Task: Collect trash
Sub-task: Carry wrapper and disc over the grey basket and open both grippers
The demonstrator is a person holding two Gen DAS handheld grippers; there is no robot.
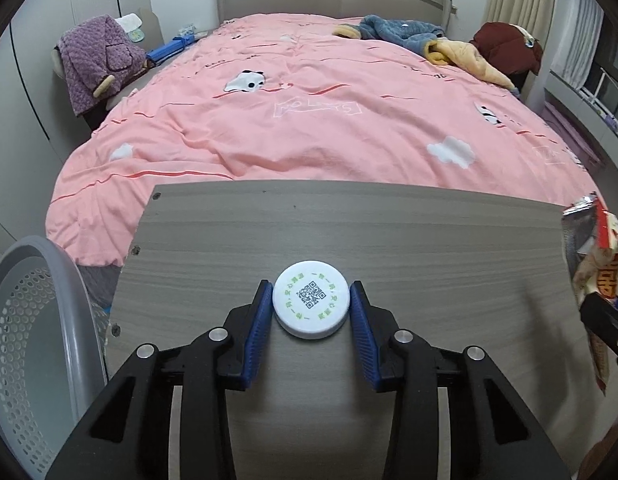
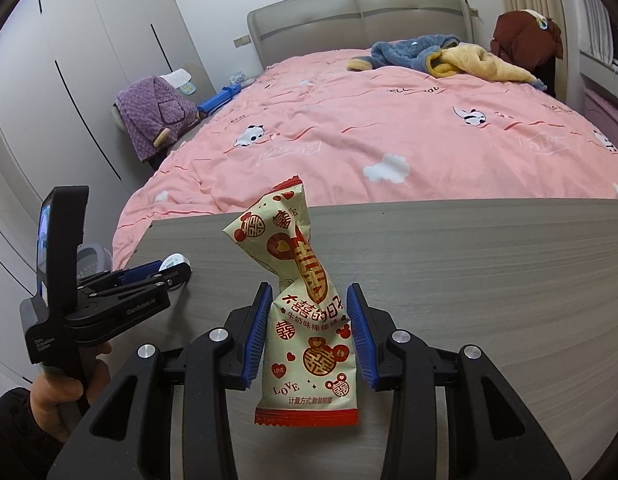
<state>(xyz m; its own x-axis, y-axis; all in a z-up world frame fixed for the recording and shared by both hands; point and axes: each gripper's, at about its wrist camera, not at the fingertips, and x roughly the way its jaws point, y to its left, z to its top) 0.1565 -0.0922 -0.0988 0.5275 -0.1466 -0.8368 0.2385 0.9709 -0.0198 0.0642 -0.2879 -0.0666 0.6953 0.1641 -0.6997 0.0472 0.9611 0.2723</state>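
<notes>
A white round lid [image 1: 311, 305] with a QR code lies on the grey wooden board [image 1: 349, 232]. My left gripper [image 1: 311, 306] has its blue pads against both sides of the lid. A cream and red snack wrapper [image 2: 305, 312] stands crumpled between the pads of my right gripper [image 2: 308, 312], which is shut on it above the board [image 2: 489, 264]. The wrapper also shows at the right edge of the left wrist view [image 1: 593, 264]. The left gripper [image 2: 165, 274] and the lid [image 2: 174, 261] show at the left of the right wrist view.
A grey perforated basket [image 1: 33, 320] stands at the board's left. Behind the board is a bed with a pink duvet [image 1: 301, 112], with blue and yellow clothes [image 1: 409, 36] near the headboard. A purple garment [image 1: 97, 60] hangs on a chair at the left.
</notes>
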